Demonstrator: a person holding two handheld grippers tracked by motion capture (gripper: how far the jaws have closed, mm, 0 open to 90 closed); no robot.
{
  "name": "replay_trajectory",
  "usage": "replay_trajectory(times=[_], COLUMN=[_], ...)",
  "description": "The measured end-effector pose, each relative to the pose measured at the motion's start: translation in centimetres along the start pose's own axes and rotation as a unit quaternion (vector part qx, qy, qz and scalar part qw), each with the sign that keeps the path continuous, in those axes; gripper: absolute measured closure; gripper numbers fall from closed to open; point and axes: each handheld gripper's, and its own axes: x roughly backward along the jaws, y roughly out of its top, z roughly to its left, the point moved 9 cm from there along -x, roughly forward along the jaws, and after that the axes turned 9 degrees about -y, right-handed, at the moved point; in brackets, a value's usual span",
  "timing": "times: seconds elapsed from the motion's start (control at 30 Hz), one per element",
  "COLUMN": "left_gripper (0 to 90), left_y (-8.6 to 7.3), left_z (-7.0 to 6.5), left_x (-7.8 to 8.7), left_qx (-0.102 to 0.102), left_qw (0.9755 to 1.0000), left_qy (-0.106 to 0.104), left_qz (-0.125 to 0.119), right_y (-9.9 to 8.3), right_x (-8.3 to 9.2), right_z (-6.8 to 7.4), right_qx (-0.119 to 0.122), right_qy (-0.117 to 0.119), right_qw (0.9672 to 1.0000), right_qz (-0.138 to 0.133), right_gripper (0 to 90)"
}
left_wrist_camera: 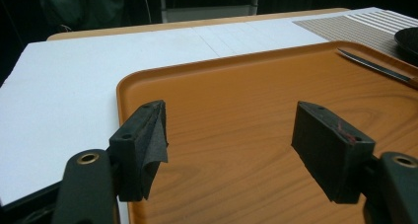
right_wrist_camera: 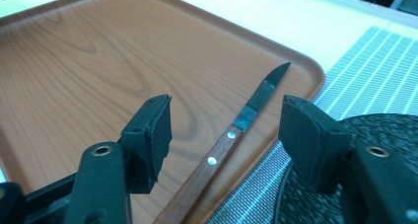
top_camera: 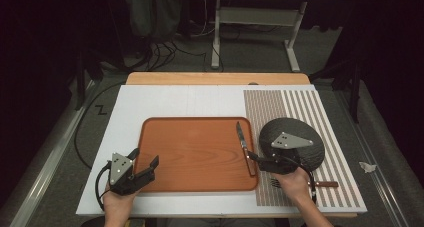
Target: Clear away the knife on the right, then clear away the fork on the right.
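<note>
Right gripper view: knife [right_wrist_camera: 231,140] lies on the tray [right_wrist_camera: 88,61], just beyond spread fingers.
The right gripper [right_wrist_camera: 226,135] has its fingers wide apart, nothing pinched; the knife's wooden handle runs between and below them, blade pointing away, beside the dark plate [right_wrist_camera: 394,130]. The left gripper [left_wrist_camera: 229,145] hangs over the tray's near corner, fingers likewise spread and empty.

The high view looked forward and down over the whole tabletop [top_camera: 170,99] from far off; each gripper view sat low and close behind its own jaws, and all three shared the tray [top_camera: 195,154] [left_wrist_camera: 256,86] [right_wrist_camera: 98,51]
</note>
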Motion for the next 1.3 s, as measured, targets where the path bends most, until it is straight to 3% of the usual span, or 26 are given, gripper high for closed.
replay_trajectory(times=[0.07,0.43,0.8,1.3], left_gripper=[29.6,29.6,29.6,29.6], left_y=[0.0,0.0,0.1,0.0], left_z=[0.0,0.1,0.0,0.1], left_x=[0.0,0.1,0.2,0.2], left_qx=[0.0,0.001,0.001,-0.001], left_qw=[1.0,1.0,1.0,1.0], left_qy=[0.0,0.0,-0.001,0.003], left_qz=[0.0,-0.001,-0.004,-0.001], right_y=[-0.1,-1.1,-1.9,-2.9], right_x=[0.7,2.1,3.9,5.3], right_z=[-0.4,-1.9,-3.9,-5.8], right_qx=[-0.001,-0.02,-0.033,-0.045], right_qy=[-0.005,-0.016,-0.042,-0.055], right_qw=[0.9999,0.9989,0.9964,0.9946], right_qz=[-0.015,-0.039,-0.066,-0.076], right_gripper=[38.2,33.5,29.4,30.3])
